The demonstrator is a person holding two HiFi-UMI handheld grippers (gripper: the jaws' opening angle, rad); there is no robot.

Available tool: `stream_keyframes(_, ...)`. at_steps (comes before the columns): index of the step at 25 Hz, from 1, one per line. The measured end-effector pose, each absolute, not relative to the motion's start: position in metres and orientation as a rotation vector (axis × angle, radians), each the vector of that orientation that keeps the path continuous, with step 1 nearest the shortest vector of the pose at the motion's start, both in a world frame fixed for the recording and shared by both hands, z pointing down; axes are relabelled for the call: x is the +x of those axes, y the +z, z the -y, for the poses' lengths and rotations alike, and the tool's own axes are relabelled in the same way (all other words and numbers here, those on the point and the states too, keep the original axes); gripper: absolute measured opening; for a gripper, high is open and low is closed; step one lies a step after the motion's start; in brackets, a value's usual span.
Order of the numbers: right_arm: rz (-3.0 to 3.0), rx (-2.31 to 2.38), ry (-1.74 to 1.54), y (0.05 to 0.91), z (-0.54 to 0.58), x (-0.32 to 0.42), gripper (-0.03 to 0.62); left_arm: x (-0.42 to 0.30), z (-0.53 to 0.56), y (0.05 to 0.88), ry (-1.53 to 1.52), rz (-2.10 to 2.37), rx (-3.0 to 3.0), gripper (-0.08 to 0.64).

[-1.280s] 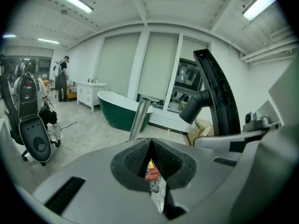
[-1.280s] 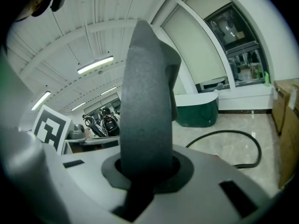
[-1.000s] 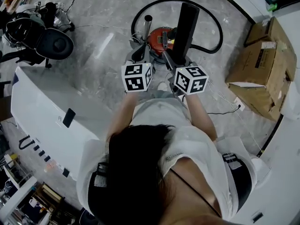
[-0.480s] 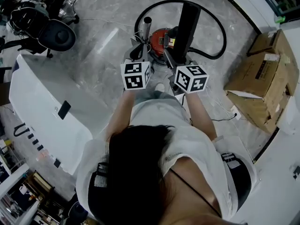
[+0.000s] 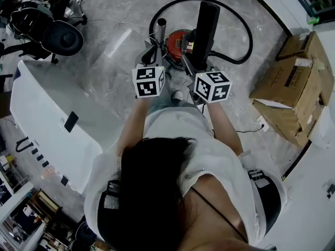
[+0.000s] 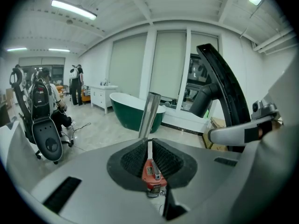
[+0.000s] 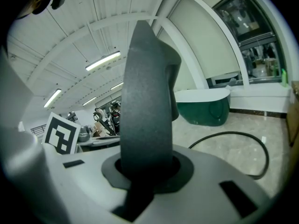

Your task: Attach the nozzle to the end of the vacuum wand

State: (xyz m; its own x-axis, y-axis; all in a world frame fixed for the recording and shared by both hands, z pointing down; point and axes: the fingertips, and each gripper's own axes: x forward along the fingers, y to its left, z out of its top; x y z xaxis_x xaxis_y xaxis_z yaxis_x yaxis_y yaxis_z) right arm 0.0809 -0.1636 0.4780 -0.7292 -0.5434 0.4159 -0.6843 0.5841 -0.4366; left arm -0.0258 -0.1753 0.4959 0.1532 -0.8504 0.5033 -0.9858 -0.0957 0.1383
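Note:
The silver vacuum wand (image 5: 161,29) stands upright beside the red vacuum canister (image 5: 178,40) on the floor. My left gripper (image 5: 153,54) is shut, and in the left gripper view the wand (image 6: 150,113) rises just past the left gripper (image 6: 149,143), showing through the thin slit. I cannot tell whether the pads pinch any part of it. My right gripper (image 5: 196,61) is shut on the tall black nozzle (image 5: 205,27), which stands upright to the right of the wand. In the right gripper view the nozzle (image 7: 147,101) fills the right gripper (image 7: 147,167). The nozzle (image 6: 222,83) is apart from the wand.
A black hose (image 5: 241,30) loops on the floor behind the canister. Cardboard boxes (image 5: 293,82) lie to the right. A long white fixture (image 5: 47,124) lies at the left, with black machines (image 5: 47,27) beyond it. A green bathtub (image 6: 133,111) stands farther off.
The left gripper has tilted a little and its cube sits slightly more to the left. The right gripper and the nozzle have hardly moved.

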Motion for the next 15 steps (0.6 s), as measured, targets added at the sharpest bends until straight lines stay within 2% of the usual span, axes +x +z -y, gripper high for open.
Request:
stream_keyframes(3, 2.573, 1.024, 0.863, 0.477, 0.168, 0.08, 0.055, -0.029, 0.181, 0.499, 0.428, 1.736, 2.003, 0.036)
stream_keyframes(10, 2.575, 1.01, 0.854, 0.476, 0.174, 0.069, 0.055, -0.032, 0.197, 0.507, 0.451, 1.667, 2.065, 0.155)
stream_keyframes(15, 2.575, 0.995, 0.834, 0.474, 0.182, 0.058, 0.055, -0.038, 0.213, 0.512, 0.466, 1.631, 2.1, 0.192)
